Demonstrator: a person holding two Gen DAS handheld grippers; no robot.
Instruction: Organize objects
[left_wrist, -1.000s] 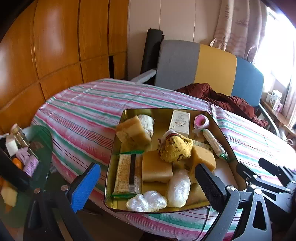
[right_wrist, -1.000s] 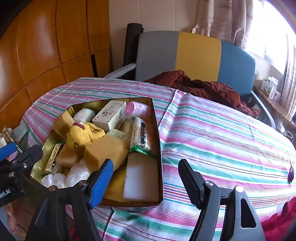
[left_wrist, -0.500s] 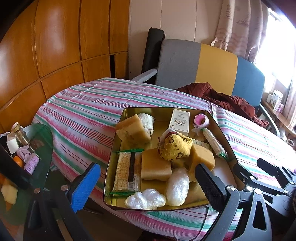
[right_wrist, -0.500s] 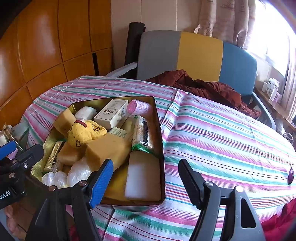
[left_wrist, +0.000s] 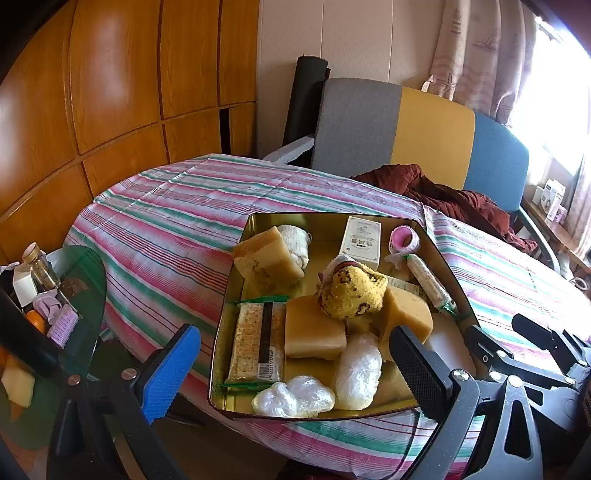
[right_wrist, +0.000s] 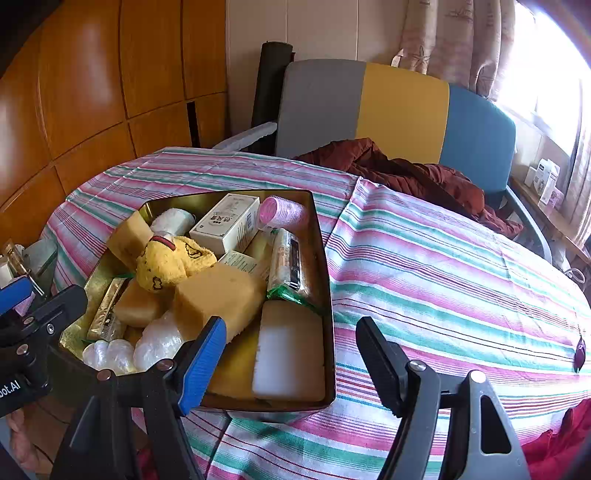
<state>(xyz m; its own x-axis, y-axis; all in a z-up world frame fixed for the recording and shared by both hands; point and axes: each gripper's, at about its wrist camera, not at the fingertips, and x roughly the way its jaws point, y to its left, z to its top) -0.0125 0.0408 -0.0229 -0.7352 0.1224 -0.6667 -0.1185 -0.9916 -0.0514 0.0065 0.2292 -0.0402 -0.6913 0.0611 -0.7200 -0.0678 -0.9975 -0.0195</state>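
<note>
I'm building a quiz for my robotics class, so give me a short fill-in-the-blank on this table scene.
1. The yellow plush toy lies inside a ____-coloured metal tray.
2. The tray stands on a tablecloth patterned with ____.
3. The roller at the tray's far corner is ____ in colour.
4. The left hand-held gripper and right hand-held gripper both have their jaws ____.

Missing words: gold; stripes; pink; open
</note>
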